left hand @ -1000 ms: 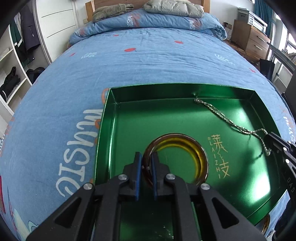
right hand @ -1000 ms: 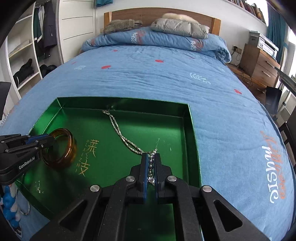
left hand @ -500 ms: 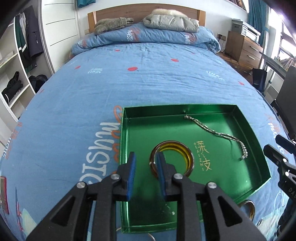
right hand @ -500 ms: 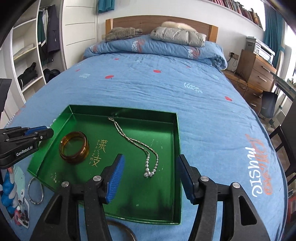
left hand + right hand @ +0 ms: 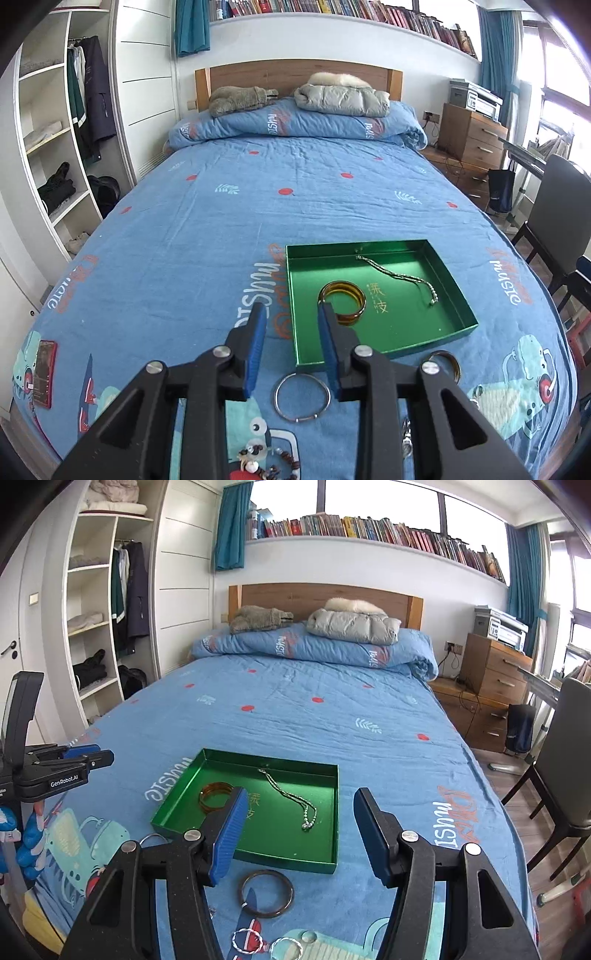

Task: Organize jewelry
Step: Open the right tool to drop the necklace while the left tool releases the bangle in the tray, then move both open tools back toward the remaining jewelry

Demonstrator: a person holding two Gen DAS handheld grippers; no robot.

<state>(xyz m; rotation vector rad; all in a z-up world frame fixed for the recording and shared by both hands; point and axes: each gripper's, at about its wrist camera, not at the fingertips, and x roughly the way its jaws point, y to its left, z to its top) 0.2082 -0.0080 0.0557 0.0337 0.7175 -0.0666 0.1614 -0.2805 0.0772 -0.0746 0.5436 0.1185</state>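
A green tray (image 5: 456, 314) (image 5: 177, 805) lies on the blue bed. In it lie an amber bangle (image 5: 343, 301) (image 5: 215, 794) and a silver bead necklace (image 5: 402, 277) (image 5: 291, 798). My left gripper (image 5: 291, 314) is open and empty, raised above the tray's near left corner. My right gripper (image 5: 300, 801) is open wide and empty, raised above the tray's near edge. On the quilt near me lie a thin silver hoop (image 5: 302, 396), a dark brown bangle (image 5: 266, 893) (image 5: 443, 363), small silver rings (image 5: 246, 939) and a beaded bracelet (image 5: 266, 461).
A red phone (image 5: 44, 373) lies at the bed's left edge. A folded duvet (image 5: 295, 122) and jackets sit at the headboard. A wardrobe stands left, a wooden dresser (image 5: 495, 672) and a chair (image 5: 565, 775) right. The left gripper shows in the right wrist view (image 5: 88, 757).
Both grippers let go, the left of the amber bangle and the right of the necklace, opened, and drew back and up from the tray. The loose jewelry on the quilt came into view.
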